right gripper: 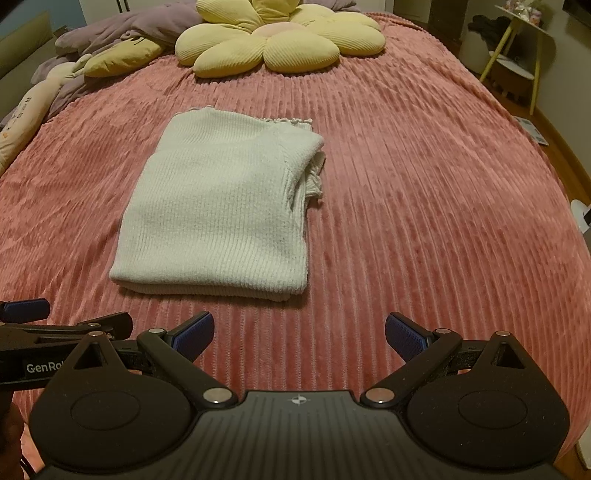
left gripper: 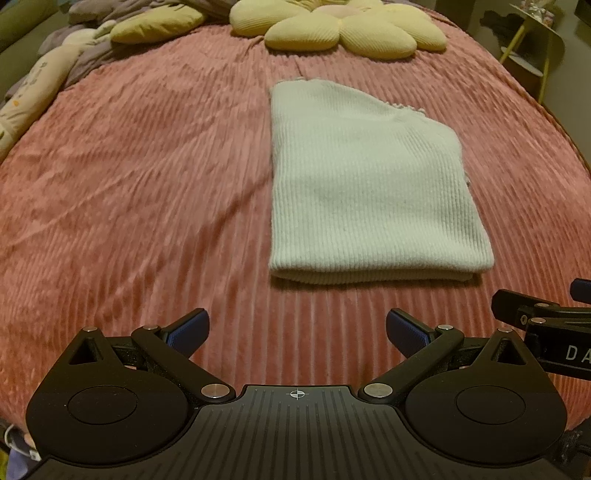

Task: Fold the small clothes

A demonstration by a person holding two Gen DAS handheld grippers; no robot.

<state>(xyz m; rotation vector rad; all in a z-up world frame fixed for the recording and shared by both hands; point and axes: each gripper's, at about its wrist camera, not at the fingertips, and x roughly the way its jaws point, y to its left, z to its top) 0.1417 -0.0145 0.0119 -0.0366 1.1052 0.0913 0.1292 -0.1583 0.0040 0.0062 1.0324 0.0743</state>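
A white ribbed knit garment (left gripper: 369,192) (right gripper: 225,206) lies folded into a neat rectangle on the pink ribbed bedspread (left gripper: 147,166) (right gripper: 424,184). Its doubled fold edge faces me and a frilled hem shows at the far end. My left gripper (left gripper: 295,330) hovers open over bare bedspread, short of the garment's near edge and a little to its left. My right gripper (right gripper: 299,332) is open too, just short of the garment's near right corner. Nothing sits between either pair of blue-padded fingers. Each gripper shows at the other view's edge.
A yellow flower-shaped cushion (left gripper: 332,26) (right gripper: 273,40) lies at the head of the bed, with grey bedding and a plush toy (left gripper: 33,85) at the far left. A small side table (right gripper: 517,55) stands off the right side, on a wooden floor.
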